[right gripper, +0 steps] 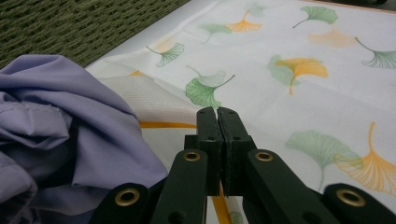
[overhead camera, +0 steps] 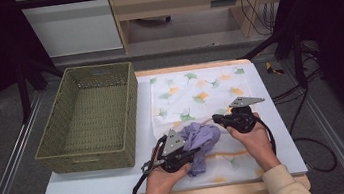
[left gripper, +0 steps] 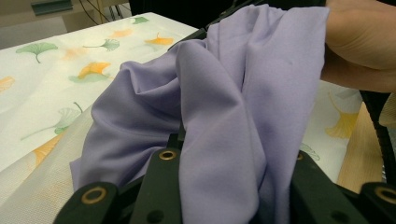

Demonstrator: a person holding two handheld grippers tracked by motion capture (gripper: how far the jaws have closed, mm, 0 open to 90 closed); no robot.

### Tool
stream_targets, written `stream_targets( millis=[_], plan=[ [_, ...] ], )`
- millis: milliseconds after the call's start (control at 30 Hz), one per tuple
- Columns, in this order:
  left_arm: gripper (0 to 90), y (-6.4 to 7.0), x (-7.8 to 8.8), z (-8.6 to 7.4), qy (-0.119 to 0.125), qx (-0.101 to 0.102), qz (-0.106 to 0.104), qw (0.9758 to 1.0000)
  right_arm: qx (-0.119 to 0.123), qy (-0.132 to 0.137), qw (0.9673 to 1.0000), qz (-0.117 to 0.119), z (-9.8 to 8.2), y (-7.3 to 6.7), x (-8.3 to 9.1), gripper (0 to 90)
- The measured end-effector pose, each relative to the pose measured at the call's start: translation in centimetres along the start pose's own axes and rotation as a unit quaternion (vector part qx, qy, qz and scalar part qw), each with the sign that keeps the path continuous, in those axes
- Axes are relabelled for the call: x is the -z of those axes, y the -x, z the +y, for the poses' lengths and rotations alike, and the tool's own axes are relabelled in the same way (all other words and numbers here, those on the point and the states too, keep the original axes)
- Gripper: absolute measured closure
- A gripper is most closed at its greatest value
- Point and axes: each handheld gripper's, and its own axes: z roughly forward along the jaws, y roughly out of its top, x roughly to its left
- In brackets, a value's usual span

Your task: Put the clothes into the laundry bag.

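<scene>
- The purple cloth (overhead camera: 201, 141) sits bunched in the lower middle of the high view, raised off the surface between the two grippers, with one end drooping toward the bottom of the frame.
- The left gripper (overhead camera: 180, 152), in the lower middle of the high view, has its jaws clamped on that cloth; a hand (overhead camera: 163, 179) coming in from the bottom edge grips its body.
- In the left gripper view the purple cloth (left gripper: 219, 116) spills up and over from between the black jaws at the bottom edge, covering most of the frame in deep folds.
- At the upper right of that same view the other hand (left gripper: 359, 42) presses against the top edge of the fabric.
- The right gripper (overhead camera: 219, 119) lies just right of the cloth in the high view, held by a hand (overhead camera: 253, 139) with a cream sleeve (overhead camera: 282, 186) at the lower right.
- In the right gripper view the right gripper (right gripper: 218, 114) has its jaws pressed together with nothing between them, tips at the centre of the frame above the printed sheet.
- The cloth (right gripper: 60, 140) fills the left side of the right gripper view, just beside the jaws; whether it touches them I cannot tell.
- A white sheet with green and orange leaf prints (overhead camera: 194, 91) covers the right half of the table (overhead camera: 71, 191).
- A green woven basket (overhead camera: 128, 128) stands on the left half of the table, beside the sheet, well apart from the cloth.
</scene>
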Motion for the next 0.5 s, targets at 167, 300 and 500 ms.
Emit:
stream_targets(
  millis=[167, 300, 500],
  plan=[
    [71.7, 0.09, -0.11, 0.12, 0.0, 0.001, -0.001, 1.0, -0.003, 0.002, 1.0, 0.001, 0.11, -0.01, -0.08, 88.8],
    [71.7, 0.16, -0.21, 0.06, -0.003, 0.0, -0.002, 1.0, -0.003, 0.002, 1.0, 0.002, 0.16, -0.05, 0.0, 88.8],
    [71.6, 0.18, -0.42, -0.02, -0.009, 0.0, -0.005, 0.9999, -0.002, 0.004, 1.0, 0.004, 0.35, -0.1, -0.06, 88.8]
  ],
)
